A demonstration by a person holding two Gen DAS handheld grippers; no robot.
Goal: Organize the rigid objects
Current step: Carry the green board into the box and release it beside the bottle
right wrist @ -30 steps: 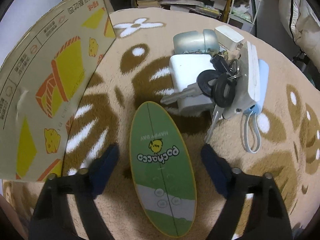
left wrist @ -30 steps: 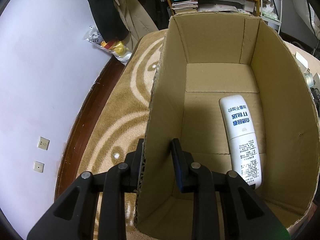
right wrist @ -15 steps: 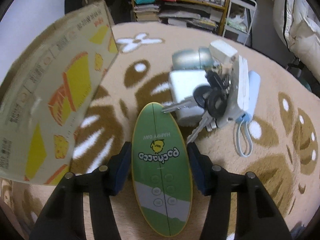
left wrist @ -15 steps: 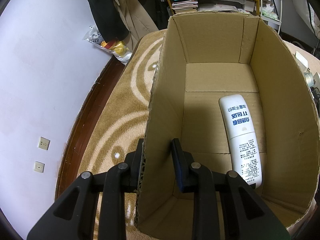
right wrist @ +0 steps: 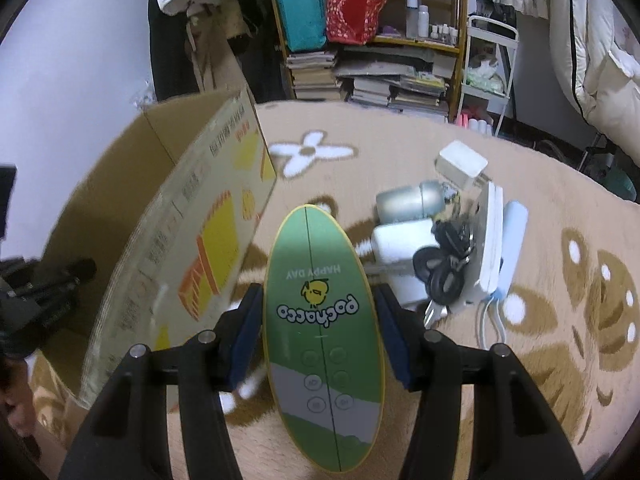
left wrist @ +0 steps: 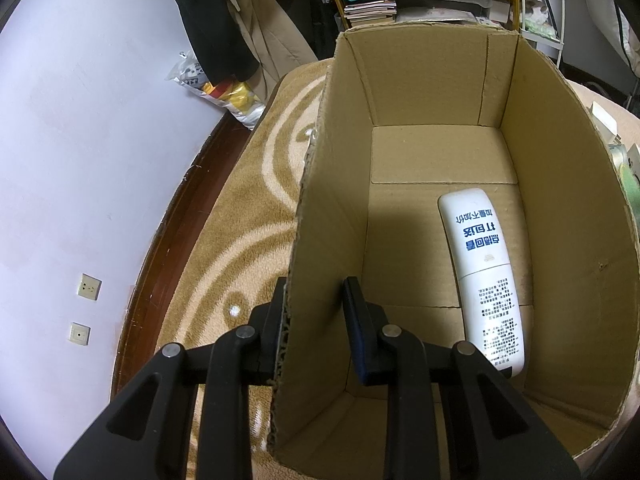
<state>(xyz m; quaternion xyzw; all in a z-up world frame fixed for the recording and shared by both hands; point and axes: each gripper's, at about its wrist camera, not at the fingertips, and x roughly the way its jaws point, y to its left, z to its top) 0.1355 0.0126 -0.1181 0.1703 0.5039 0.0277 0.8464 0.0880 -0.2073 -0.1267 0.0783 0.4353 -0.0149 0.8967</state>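
Two grippers are busy: the left gripper (left wrist: 314, 312) pinches the brown cardboard box's (left wrist: 540, 128) wall, while the right gripper (right wrist: 320, 320) clamps the green oval Pochacco board (right wrist: 323, 320), lifted beside the box, likely next carried over the rim and released inside.

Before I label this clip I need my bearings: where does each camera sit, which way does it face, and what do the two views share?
Left wrist: on the left gripper, looking down into the cardboard box with a white bottle inside; its fingers straddle the box's wall.
Right wrist: on the right gripper, facing across the rug toward shelves; its fingers clamp the green oval board.
Shared: the same box.
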